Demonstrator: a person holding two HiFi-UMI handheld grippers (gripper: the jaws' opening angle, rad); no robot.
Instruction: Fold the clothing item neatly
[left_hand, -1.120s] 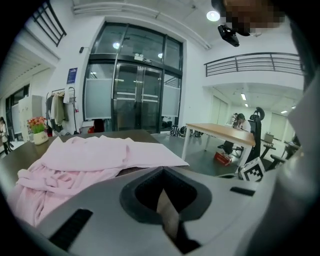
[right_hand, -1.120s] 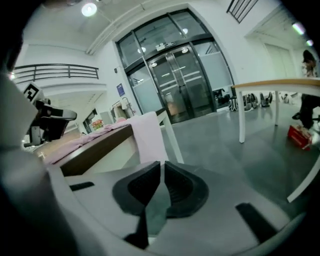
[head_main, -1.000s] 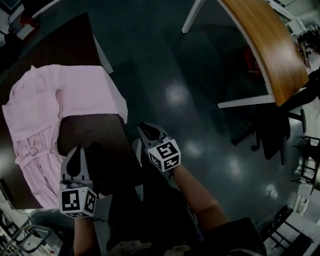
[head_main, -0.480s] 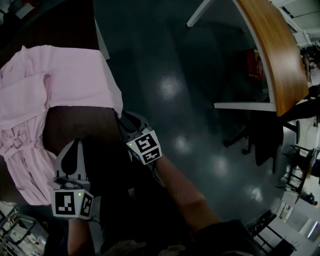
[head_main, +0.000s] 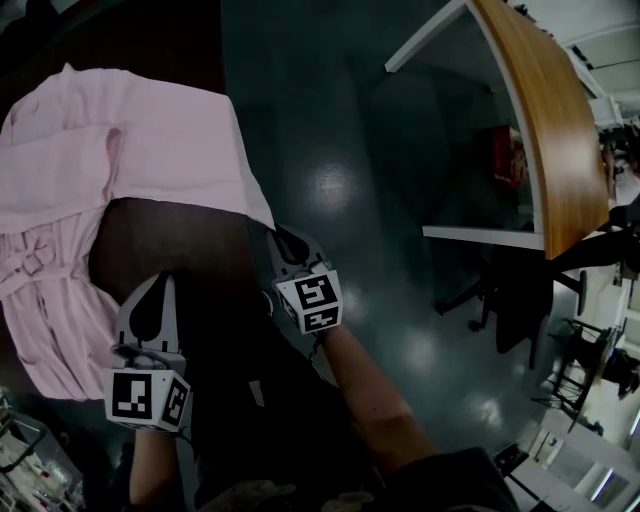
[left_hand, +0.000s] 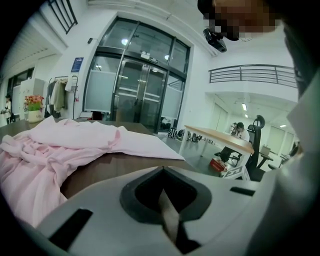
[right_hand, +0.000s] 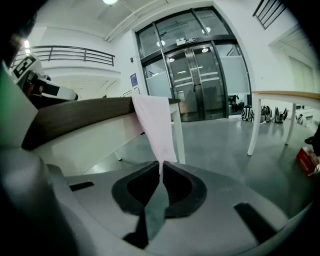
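Observation:
A pink garment (head_main: 130, 140) lies rumpled on a dark brown table (head_main: 170, 250), and one corner hangs over the table's right edge. My right gripper (head_main: 285, 235) sits just below that corner. In the right gripper view the hanging pink cloth (right_hand: 155, 125) runs down into the jaw tips (right_hand: 161, 165). These jaws have just been closing and now stand shut on the corner. My left gripper (head_main: 158, 285) hovers over the bare tabletop near the front edge, shut with nothing in it. In the left gripper view the garment (left_hand: 75, 140) lies beyond its closed tips (left_hand: 161, 170).
A curved wooden table (head_main: 540, 120) on white legs stands at the right, with a red box (head_main: 503, 155) under it and a dark office chair (head_main: 520, 290) beside it. A glossy dark floor lies between the two tables. Glass doors (left_hand: 140, 95) are far ahead.
My right gripper has moved up and left to the garment's hanging corner. The left gripper has barely shifted. The head view has swung slightly.

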